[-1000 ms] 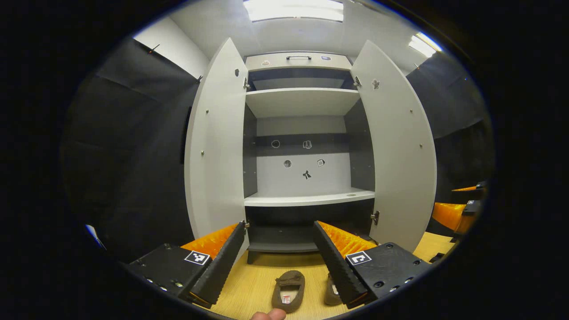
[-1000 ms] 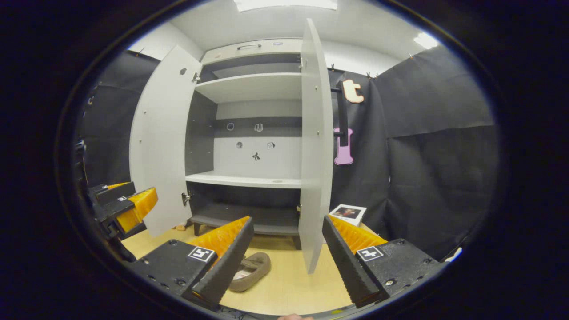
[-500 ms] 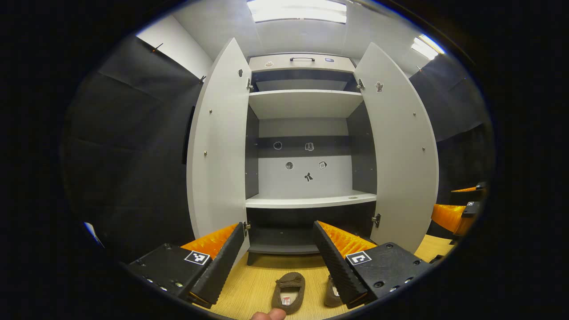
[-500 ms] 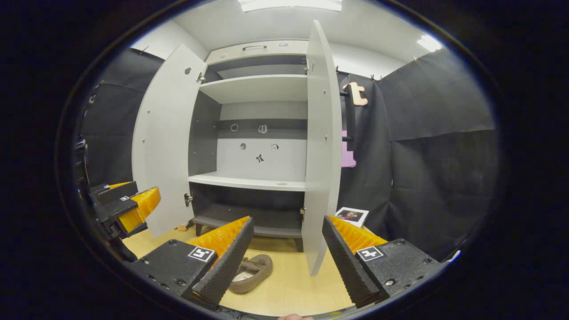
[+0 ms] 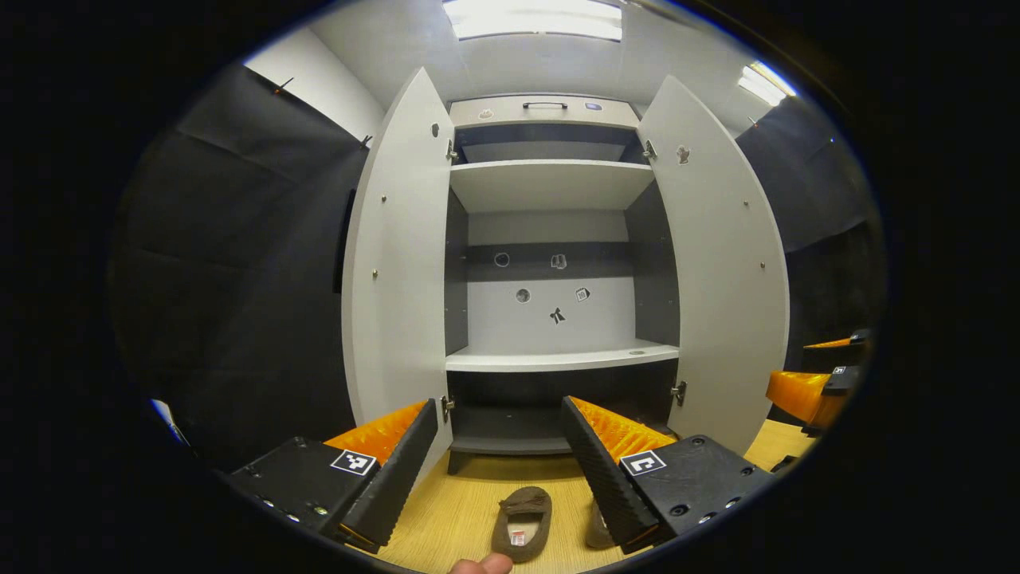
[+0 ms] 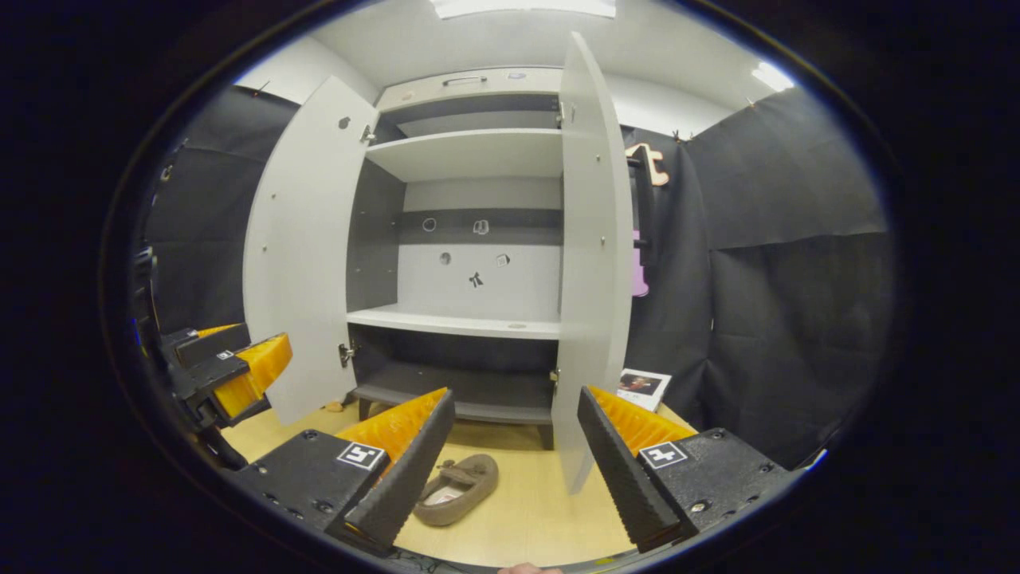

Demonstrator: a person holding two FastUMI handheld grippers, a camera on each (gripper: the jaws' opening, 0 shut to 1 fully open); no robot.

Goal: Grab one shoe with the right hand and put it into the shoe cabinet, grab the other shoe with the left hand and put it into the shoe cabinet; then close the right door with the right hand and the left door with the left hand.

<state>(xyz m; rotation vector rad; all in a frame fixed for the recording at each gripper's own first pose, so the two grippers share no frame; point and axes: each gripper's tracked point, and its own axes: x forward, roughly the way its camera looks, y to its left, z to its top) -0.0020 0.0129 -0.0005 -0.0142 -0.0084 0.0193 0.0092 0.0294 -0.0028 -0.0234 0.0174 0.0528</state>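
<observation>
Both the left gripper (image 5: pixel 500 458) and right gripper (image 6: pixel 516 450) are hovering spread and empty. Two brown slippers (image 5: pixel 523 522) are lying on the floor before the open shoe cabinet (image 5: pixel 550 360). The right door (image 6: pixel 586 319) is standing close, risking a bump.

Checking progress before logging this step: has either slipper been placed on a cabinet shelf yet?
No. In the left gripper view both brown slippers lie on the wooden floor before the open shoe cabinet, whose shelves are bare.

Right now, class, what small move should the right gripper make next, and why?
Probably lower the open right gripper onto the brown suede slipper lying on the wooden floor: neither shoe is held, and the white cabinet doors stand open, ready.
</observation>
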